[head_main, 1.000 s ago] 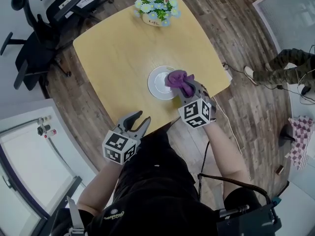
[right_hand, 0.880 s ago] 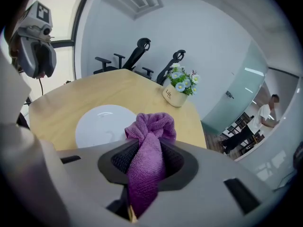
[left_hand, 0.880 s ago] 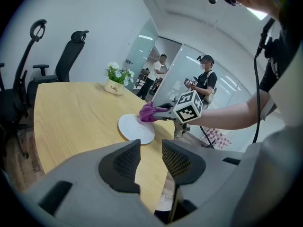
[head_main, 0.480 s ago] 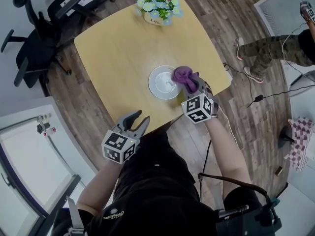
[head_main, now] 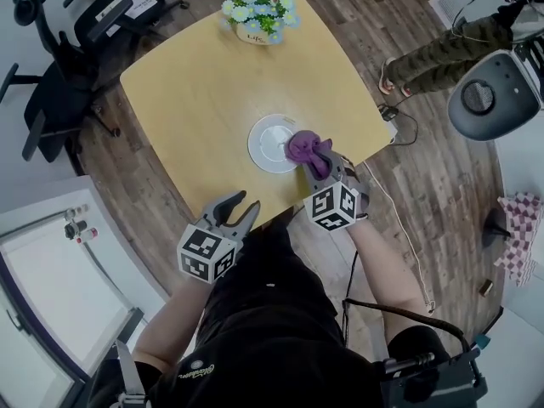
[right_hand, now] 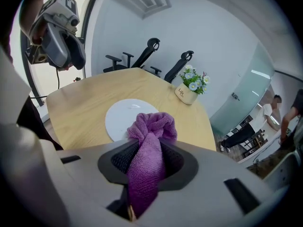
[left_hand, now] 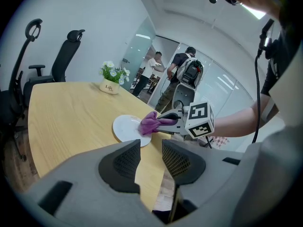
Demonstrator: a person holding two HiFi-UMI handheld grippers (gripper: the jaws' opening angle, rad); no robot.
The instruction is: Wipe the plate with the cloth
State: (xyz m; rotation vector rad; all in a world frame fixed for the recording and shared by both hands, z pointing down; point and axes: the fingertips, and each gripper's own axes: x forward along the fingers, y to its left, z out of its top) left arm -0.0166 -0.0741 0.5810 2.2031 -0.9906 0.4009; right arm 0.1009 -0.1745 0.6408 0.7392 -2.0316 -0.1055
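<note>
The right gripper [head_main: 321,167] is clamped on the cloth [head_main: 306,149]: in the right gripper view both jaws press against a purple strip of fabric that runs down between them, and a bunched end stands out beyond the jaw tips. That bunched end lies over the rim of the plate [head_main: 270,141], on the side nearest the right gripper; the left gripper view shows the fabric meeting the plate at that edge, with the jaws themselves just outside the rim. The rest of the plate surface is uncovered. The plate is white and round and sits flat on the table [head_main: 195,100], roughly at its middle and somewhat toward the person's side. The right gripper reaches in over the near right edge of the table, with its marker cube off the tabletop. The left gripper [head_main: 238,209] has its jaws apart with nothing between them; its own view shows bare table and the table edge through the gap. It is held at the near edge of the table, well apart from the plate and to the left of the right gripper. A flower pot [head_main: 257,31] stands near the far edge of the table, well apart from the plate. Office chairs [head_main: 59,49] stand beyond the far left corner.
</note>
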